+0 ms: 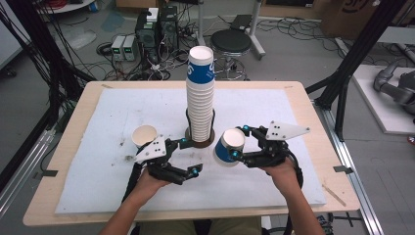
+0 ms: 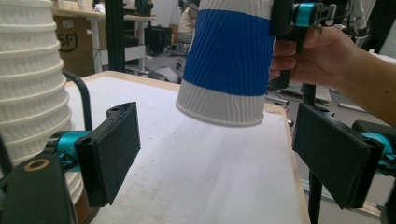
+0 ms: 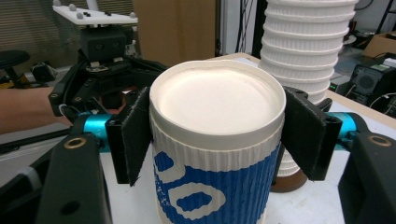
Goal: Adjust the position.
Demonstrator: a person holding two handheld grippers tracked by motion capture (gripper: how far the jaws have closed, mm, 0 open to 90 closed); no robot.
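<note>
Clearly the right gripper (image 1: pixel 239 142) pinches a blue-and-white paper cup (image 1: pixel 228 146) by its ribbed wall, lifted off the table and tipped, at about five o'clock from the tall cup stack (image 1: pixel 200 95). At seven o'clock from the stack, the left gripper (image 1: pixel 188 156) hangs spread and empty. Beyond it, at nine o'clock from the stack, one loose cup (image 1: pixel 144 135) stands upright on the white mat (image 1: pixel 274 112). Judging by this, most cups are stacked; the held cup and the loose one remain.
</note>
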